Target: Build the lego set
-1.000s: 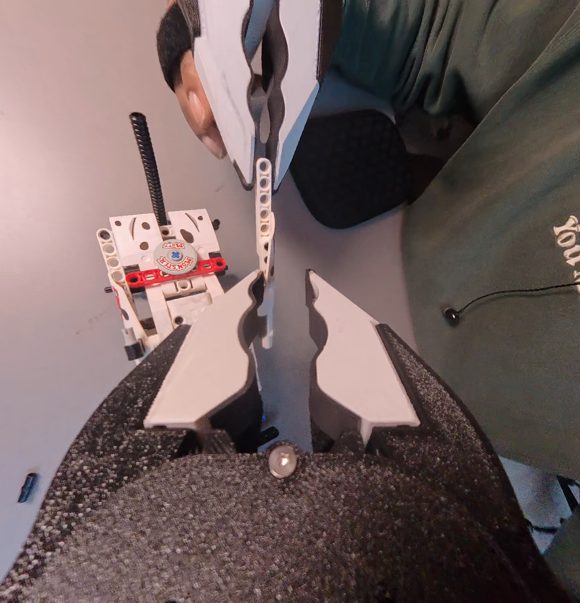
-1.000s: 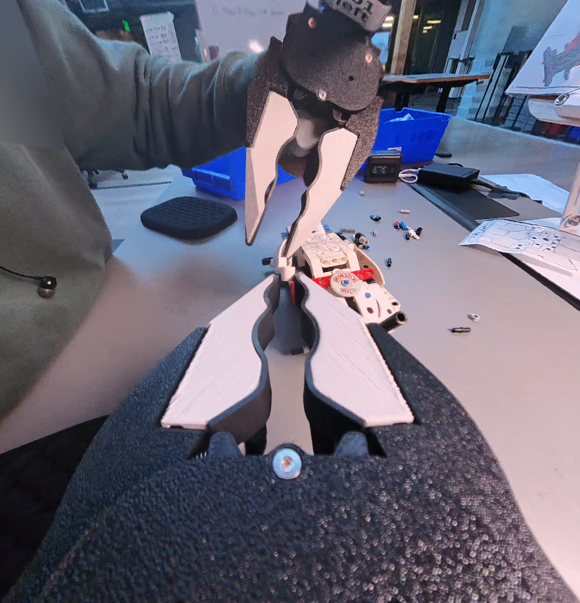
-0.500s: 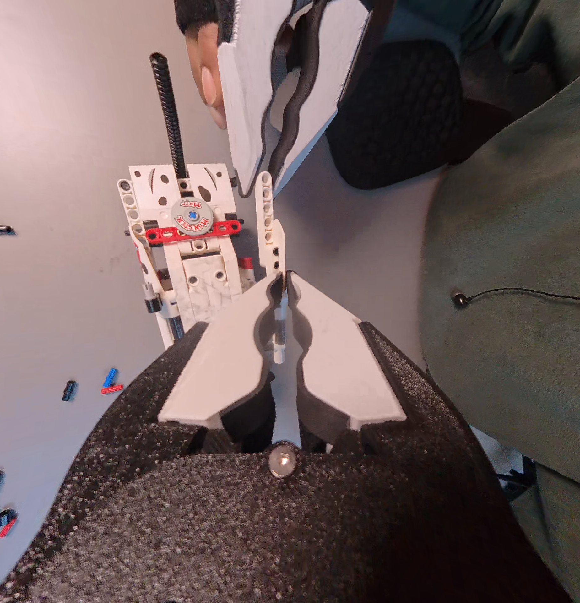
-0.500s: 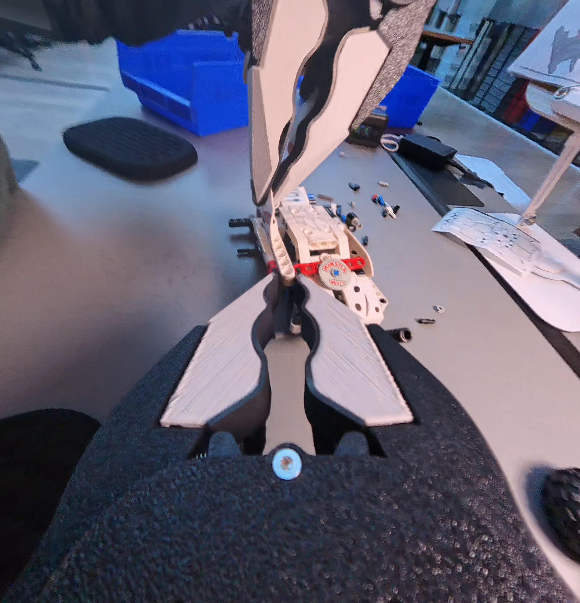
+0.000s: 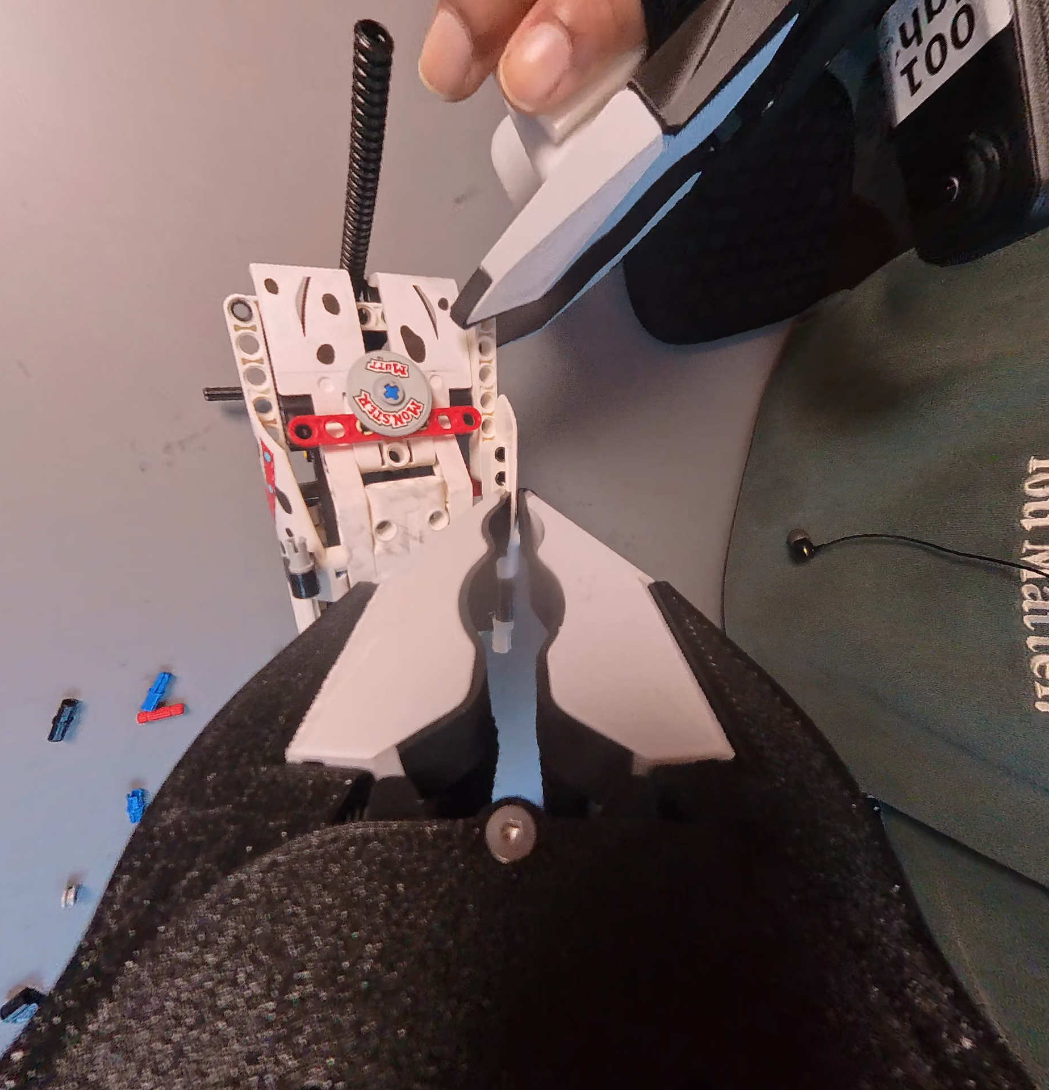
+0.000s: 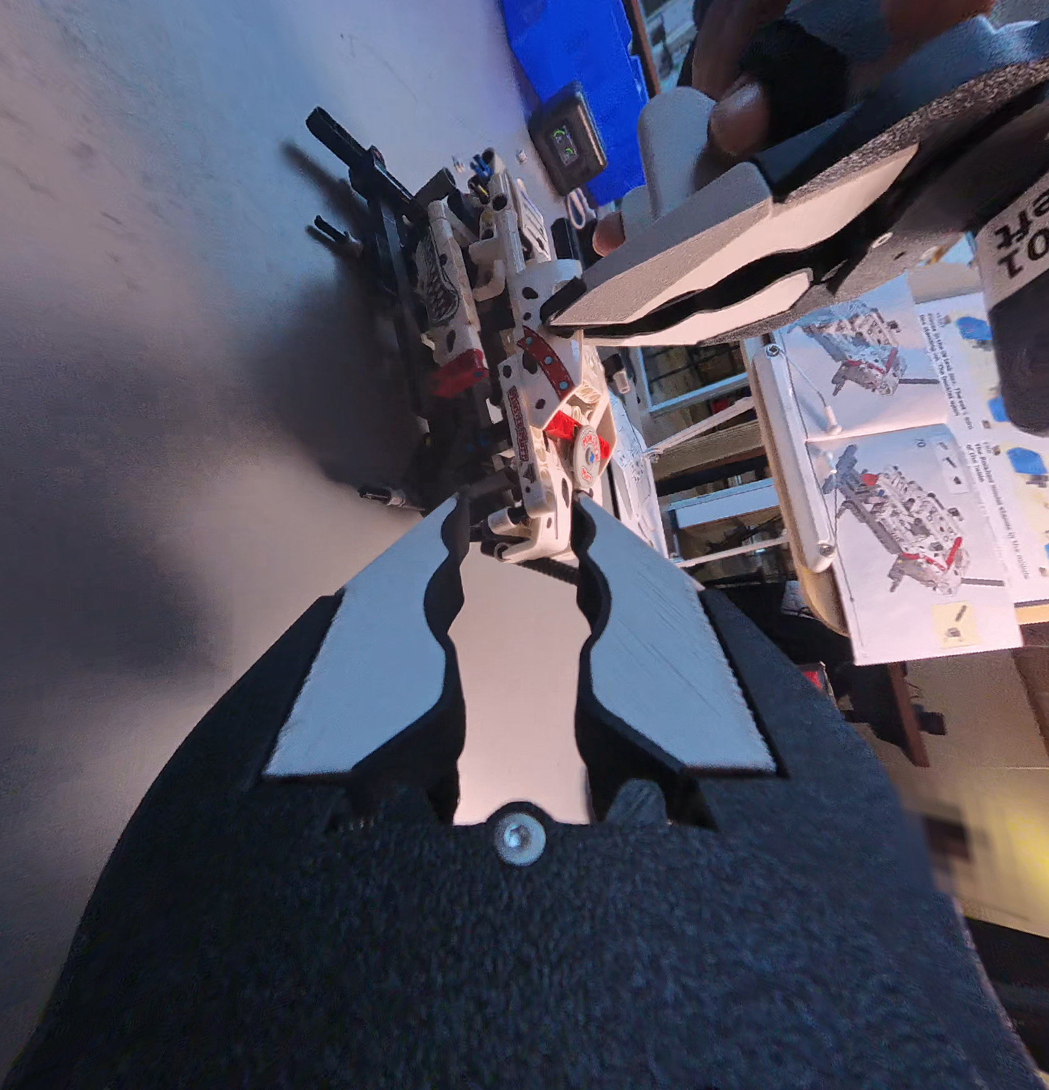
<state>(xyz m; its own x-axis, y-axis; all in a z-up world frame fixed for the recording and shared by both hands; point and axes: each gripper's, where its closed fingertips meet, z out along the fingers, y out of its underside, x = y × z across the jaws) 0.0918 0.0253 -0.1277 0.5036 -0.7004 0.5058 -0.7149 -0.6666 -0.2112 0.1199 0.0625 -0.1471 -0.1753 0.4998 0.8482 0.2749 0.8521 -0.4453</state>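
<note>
I am looking at the lego model [image 5: 368,424], a white, black-spotted build of holed beams lying on the smooth grey table [image 5: 97,236]. A red perforated strip crosses it under a round grey disc [image 5: 389,395], and a ribbed black hose [image 5: 365,153] is sticking out of its far end. My left gripper [image 5: 513,501] is pinching the thin white beam [image 5: 504,454] on the model's right edge, its pale wedge-shaped fingers nearly meeting. My right gripper [image 6: 519,510] is standing spread, its jaws straddling the model's end; I cannot tell whether they are touching it. Small blue, red and black pins [image 5: 156,705] are lying scattered beside the left gripper's grainy black body. Printed instruction sheets [image 6: 911,448] are standing off the table's edge.
</note>
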